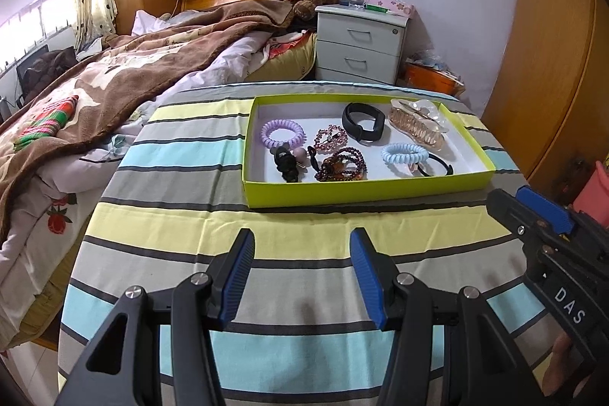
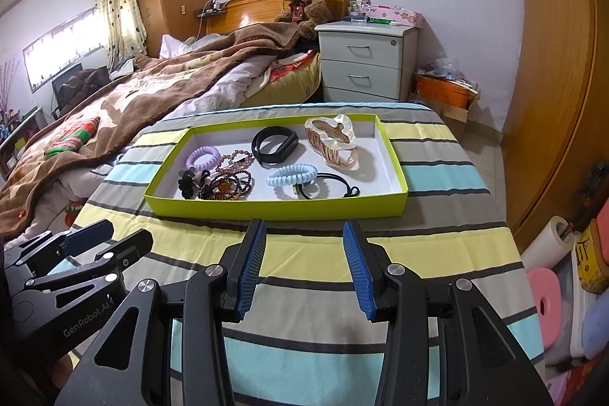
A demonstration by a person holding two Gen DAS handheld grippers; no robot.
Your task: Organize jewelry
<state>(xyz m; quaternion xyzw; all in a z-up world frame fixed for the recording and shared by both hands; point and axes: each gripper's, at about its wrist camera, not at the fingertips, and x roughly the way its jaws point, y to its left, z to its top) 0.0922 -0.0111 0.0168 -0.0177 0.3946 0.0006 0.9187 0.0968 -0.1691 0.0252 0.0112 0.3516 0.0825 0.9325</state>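
Left gripper (image 1: 302, 246) and right gripper (image 2: 304, 238) hover over the striped cloth (image 1: 266, 223), jaws spread, nothing between them. All jewelry lies in the yellow-green tray (image 1: 365, 193) ahead: purple coil tie (image 1: 282, 132), blue coil tie (image 1: 405, 153), black band (image 1: 361, 122), beaded bracelets (image 1: 342, 166), large clear claw clip (image 1: 416, 124).

- Your right gripper (image 2: 302, 234) hangs over the striped cloth (image 2: 312, 269), jaws apart, nothing between them.
- Just ahead: lime tray (image 2: 274, 209).
- In it: purple coil tie (image 2: 203, 155) far left, black band (image 2: 275, 144) mid-back, clear hair claw (image 2: 335, 141) right, blue coil tie (image 2: 291, 174) front-centre, beaded bracelets (image 2: 228, 186) front-left.
- Your left gripper (image 2: 110, 240) shows at lower left, short of the tray.
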